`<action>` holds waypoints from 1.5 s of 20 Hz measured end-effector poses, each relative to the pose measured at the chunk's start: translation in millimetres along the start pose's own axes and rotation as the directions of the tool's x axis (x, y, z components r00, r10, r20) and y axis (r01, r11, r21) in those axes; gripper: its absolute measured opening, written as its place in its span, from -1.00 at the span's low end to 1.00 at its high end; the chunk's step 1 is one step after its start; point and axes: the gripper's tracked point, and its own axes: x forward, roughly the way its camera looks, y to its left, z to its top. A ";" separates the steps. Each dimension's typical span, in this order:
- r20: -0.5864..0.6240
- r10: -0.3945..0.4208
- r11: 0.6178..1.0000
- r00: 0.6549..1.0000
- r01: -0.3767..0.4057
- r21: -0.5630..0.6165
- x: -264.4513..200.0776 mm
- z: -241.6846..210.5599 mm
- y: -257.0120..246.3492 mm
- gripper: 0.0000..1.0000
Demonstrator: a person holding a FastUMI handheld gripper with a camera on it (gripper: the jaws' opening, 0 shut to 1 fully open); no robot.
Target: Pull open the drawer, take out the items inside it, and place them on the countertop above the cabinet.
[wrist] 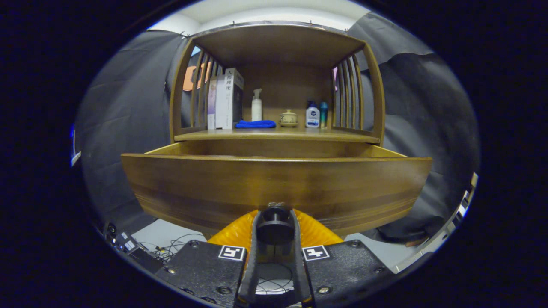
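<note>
We see our hand-held gripper (275,222) pinching the dark round knob (274,226) on the front of the drawer (274,188), both fingers pressed against its sides. The drawer stands pulled out from the wooden cabinet (276,42) toward us; we cannot tell what lies inside. On the tabletop (274,135) above the drawer, far beyond the fingers, stand books (224,100) at the left, then a white pump bottle (256,105), a folded blue cloth (255,124), a small lidded pot (288,117), and two bottles (316,114) at the right.

Drawer (274,184) out below countertop (278,135); tool (274,222) clamped on knob (274,229).
</note>
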 end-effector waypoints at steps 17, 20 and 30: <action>0.024 0.017 1.000 1.000 -0.016 -0.024 -23.1 -15.4 -3.9 0.07; 0.089 0.002 1.000 0.996 0.001 -0.025 -38.6 7.8 -15.2 0.44; 0.203 -0.014 0.998 0.979 0.003 0.056 -51.9 138.8 -54.1 1.00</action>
